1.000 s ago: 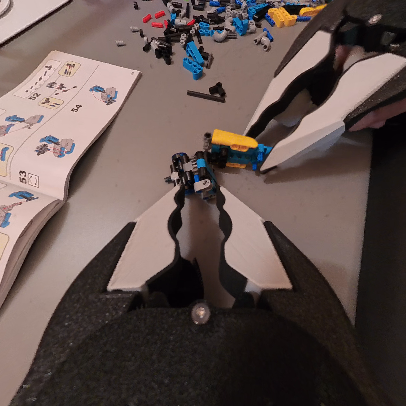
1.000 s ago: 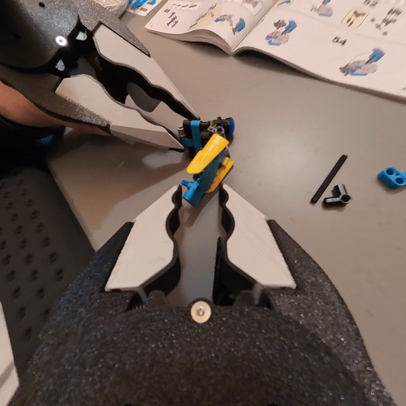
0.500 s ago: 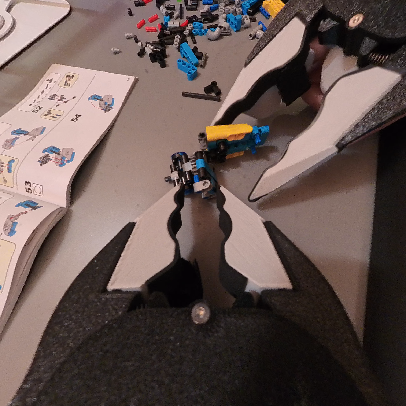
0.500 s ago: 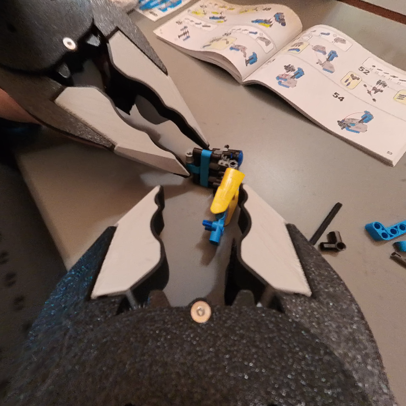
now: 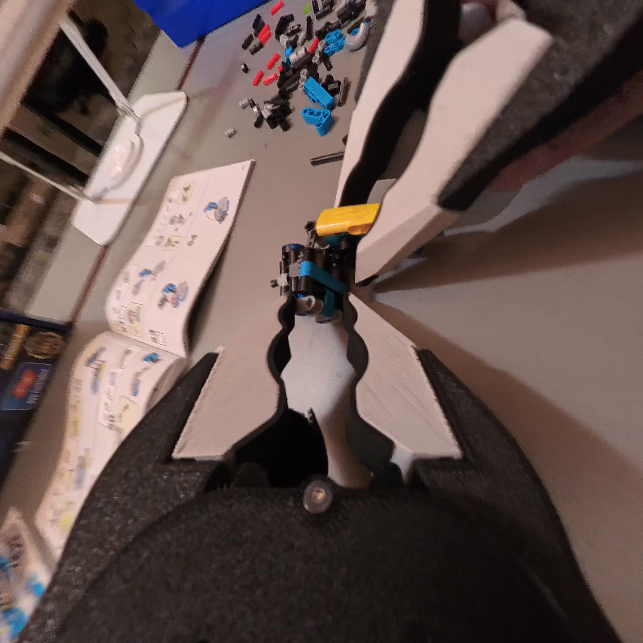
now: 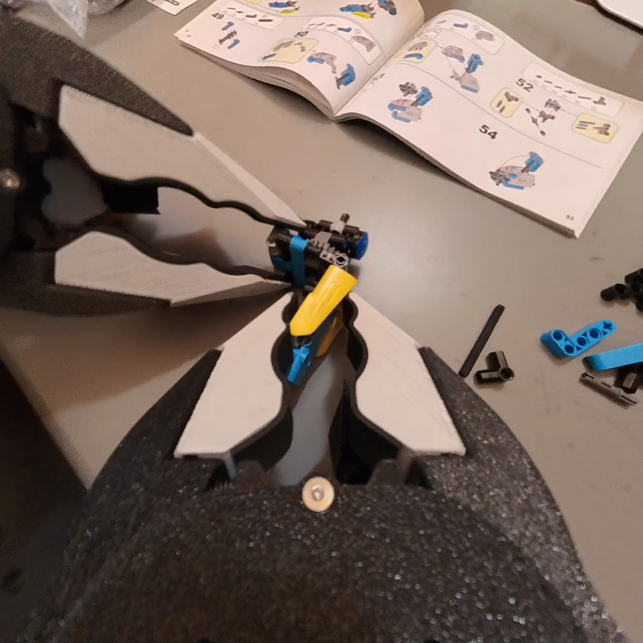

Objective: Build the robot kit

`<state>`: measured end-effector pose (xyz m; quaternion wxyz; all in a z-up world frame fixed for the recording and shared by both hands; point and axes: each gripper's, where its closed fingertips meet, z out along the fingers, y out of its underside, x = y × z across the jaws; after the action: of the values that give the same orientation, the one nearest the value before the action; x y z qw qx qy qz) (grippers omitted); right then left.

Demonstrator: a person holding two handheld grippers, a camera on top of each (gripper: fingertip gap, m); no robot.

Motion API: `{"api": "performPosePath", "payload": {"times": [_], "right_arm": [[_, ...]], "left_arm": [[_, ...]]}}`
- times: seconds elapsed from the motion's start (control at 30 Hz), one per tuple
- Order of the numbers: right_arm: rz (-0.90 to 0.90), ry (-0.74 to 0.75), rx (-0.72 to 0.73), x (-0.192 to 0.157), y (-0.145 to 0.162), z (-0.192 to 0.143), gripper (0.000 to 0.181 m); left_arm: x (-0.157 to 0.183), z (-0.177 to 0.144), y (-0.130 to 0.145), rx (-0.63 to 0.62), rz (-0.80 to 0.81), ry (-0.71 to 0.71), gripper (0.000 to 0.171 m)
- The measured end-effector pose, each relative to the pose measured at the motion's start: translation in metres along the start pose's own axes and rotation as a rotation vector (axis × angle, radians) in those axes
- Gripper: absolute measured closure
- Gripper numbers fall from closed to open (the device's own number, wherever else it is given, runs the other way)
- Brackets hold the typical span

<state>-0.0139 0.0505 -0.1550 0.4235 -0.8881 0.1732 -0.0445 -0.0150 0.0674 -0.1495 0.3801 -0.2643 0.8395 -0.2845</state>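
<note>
My left gripper is shut on a small black-and-blue brick assembly. My right gripper is shut on a yellow-and-blue brick piece. The yellow piece's tip touches the black-and-blue assembly. In the left wrist view the right gripper comes in from the upper right with the yellow piece between its fingers. In the right wrist view the left gripper comes in from the left. The fingertips of the two grippers almost meet.
An open instruction booklet lies on the grey table. A black axle, a black connector and a blue angled beam lie to the right. A pile of loose pieces and a white tray lie farther off. Both grippers' tips are close together, under 4 cm apart.
My right gripper, open around the yellow piece half a second ago, has shut on it. My left gripper has rolled and tilted with its assembly; the two grippers have come closer together.
</note>
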Motion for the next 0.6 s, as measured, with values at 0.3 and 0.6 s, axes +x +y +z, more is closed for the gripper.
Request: {"api": "performPosePath", "payload": {"times": [0.3,0.6], "right_arm": [[-0.005,0.013,-0.054,0.0066,0.0003,0.0012,0.159],[-0.022,-0.109,-0.057,0.0041,-0.0041,0.0051,0.159]], "left_arm": [[-0.0023,0.0021,-0.0047,0.015,0.031,-0.048,0.15],[-0.006,0.0039,-0.0013,0.013,-0.102,0.059,0.15]]}}
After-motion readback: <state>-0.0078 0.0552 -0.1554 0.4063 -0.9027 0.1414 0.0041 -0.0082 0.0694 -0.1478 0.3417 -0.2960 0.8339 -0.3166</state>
